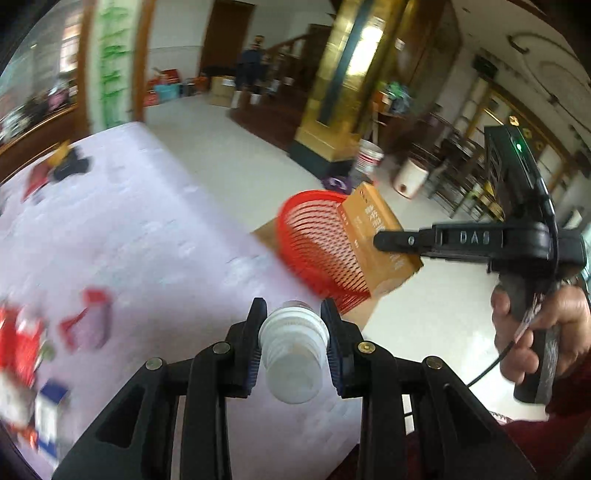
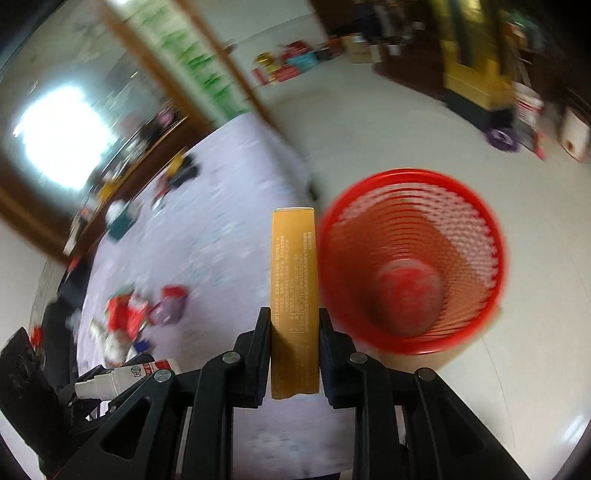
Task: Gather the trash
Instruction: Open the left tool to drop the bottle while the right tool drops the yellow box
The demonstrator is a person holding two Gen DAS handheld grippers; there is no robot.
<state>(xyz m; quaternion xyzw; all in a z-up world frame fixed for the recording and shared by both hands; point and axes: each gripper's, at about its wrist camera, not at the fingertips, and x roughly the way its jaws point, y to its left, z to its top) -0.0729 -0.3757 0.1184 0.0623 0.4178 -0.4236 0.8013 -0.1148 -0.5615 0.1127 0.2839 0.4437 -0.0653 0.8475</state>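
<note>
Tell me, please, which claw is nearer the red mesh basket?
Right. The right claw, shut on the orange box, reaches the red mesh basket; the left claw, holding the white bottle, hangs back over the table.

Pale glossy floor (image 2: 369,122), gold pillar (image 1: 351,74), bright window (image 2: 59,144), dark wooden door (image 1: 229,33)
</note>
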